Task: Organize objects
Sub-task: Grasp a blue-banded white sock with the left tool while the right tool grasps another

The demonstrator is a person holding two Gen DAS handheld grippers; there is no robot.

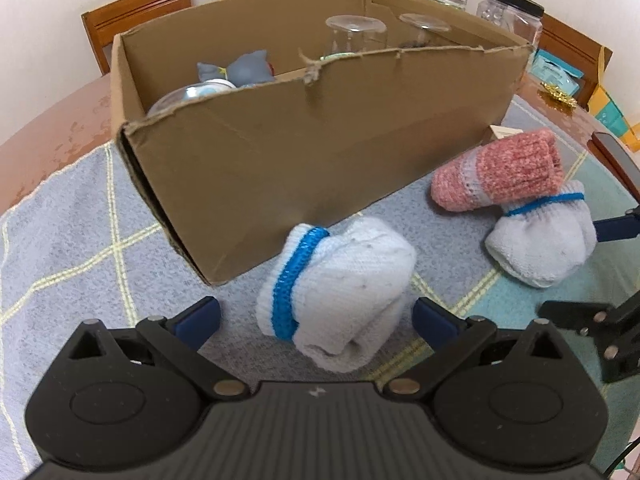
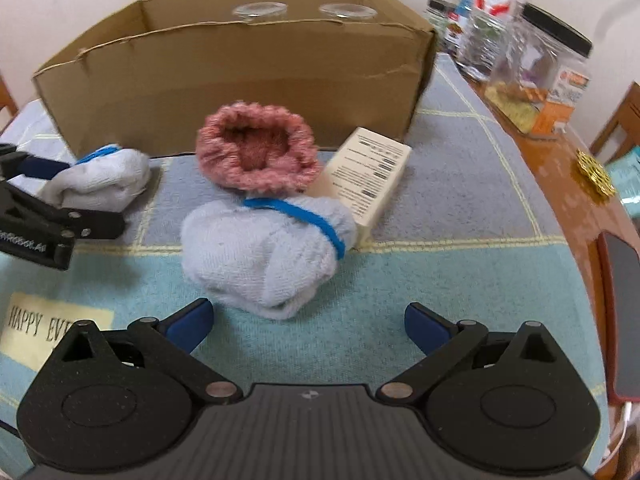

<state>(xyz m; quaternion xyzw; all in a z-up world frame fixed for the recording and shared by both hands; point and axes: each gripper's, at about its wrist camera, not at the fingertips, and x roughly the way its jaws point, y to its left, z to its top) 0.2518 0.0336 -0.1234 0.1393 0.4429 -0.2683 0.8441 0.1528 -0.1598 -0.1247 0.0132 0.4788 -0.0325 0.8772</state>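
Right now the left tool (image 1: 316, 316) hovers low over the cloth-covered counter (image 1: 60, 232), its two blue-tipped fingers (image 1: 200, 316) spread wide and holding nothing. Between those fingers, slightly nearer the right-hand one, lies a white sock roll with a broad blue band (image 1: 336, 292), resting on the cloth and apparently not touched by either fingertip. Just beyond that roll and to the tool's left stands an open cardboard box (image 1: 312, 136), one torn corner pointing toward the tool. Inside it show a grey toy figure (image 1: 244, 68) and two upturned clear glasses (image 1: 354, 34).

The right tool (image 2: 310, 326) is likewise opened wide and empty. Directly ahead of it, just past its fingertips, sits a pale sock bundle tied with a thin blue band (image 2: 264, 256). Behind that bundle, touching it, lies a pink knitted sock (image 2: 258, 152) with its open cuff facing the tool. To the right of both, a small cream carton with printed text (image 2: 368, 180) leans tilted against the pale bundle. The box stands farther ahead, behind the pink sock. Off to this tool's left, the left tool and its banded roll come into view. Farther right, on bare wood, stand a clear jar with a black lid (image 2: 536, 76) and a water bottle (image 2: 492, 4), both blurred.
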